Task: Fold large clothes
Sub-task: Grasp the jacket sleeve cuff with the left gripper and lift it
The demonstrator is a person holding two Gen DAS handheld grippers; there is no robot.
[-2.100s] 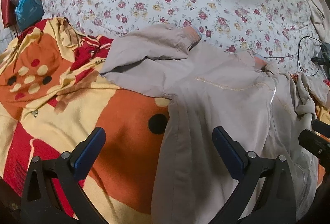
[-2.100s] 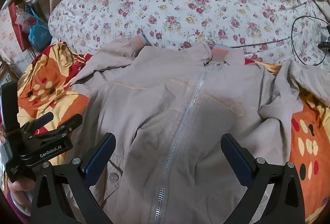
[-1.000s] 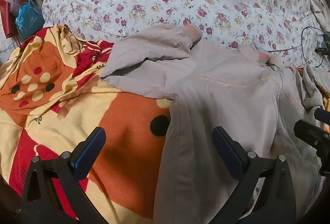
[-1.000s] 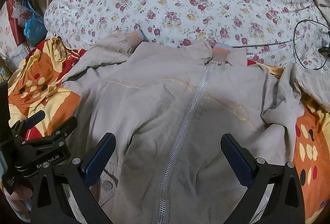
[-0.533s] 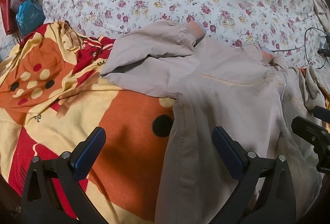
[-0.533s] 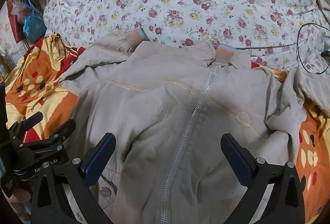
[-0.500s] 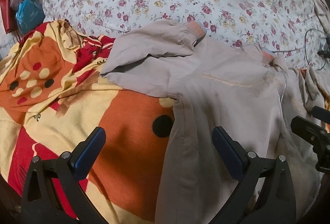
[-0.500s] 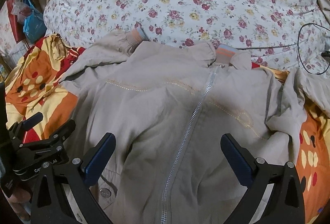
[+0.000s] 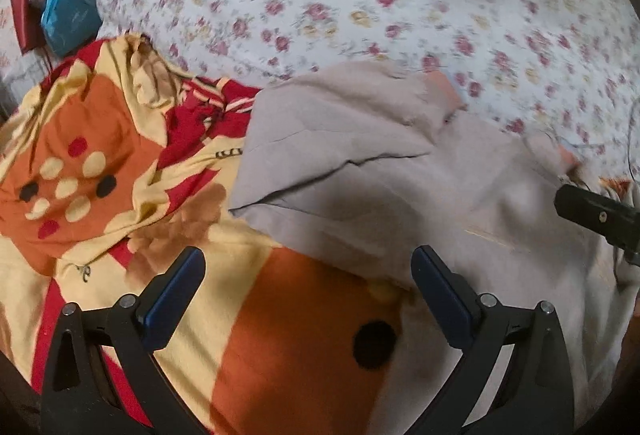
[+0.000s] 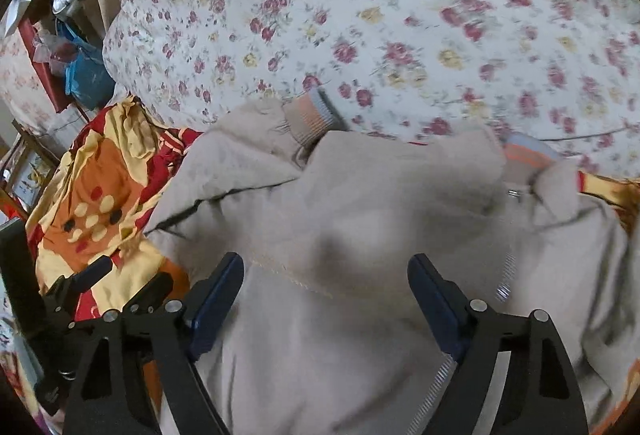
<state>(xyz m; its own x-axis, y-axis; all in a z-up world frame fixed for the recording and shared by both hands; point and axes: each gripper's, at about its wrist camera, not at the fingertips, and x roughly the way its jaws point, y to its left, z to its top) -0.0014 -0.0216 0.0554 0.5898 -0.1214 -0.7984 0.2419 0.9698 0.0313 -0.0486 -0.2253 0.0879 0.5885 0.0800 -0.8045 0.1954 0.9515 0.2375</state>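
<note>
The right gripper (image 10: 326,285) hangs over the chest of a beige zip-up jacket (image 10: 360,235), its jaws closing in from their widest spread, with cloth under them but nothing pinched yet. A second ago the zip (image 10: 505,289) ran up between its fingers; now it lies toward the right finger, so this gripper has slid toward the jacket's left side. The left gripper (image 9: 308,285) stands wide and empty, above the orange, yellow and red blanket (image 9: 100,175) at the jacket's edge, and the bent sleeve (image 9: 340,127) looks closer than before. The jacket lies front up on that blanket, its collar (image 10: 528,155) and ribbed cuff (image 10: 314,117) against a floral quilt (image 10: 400,15). Both tools seem to be converging on the left sleeve and shoulder, likely to fold them inward. No fold is made yet.
</note>
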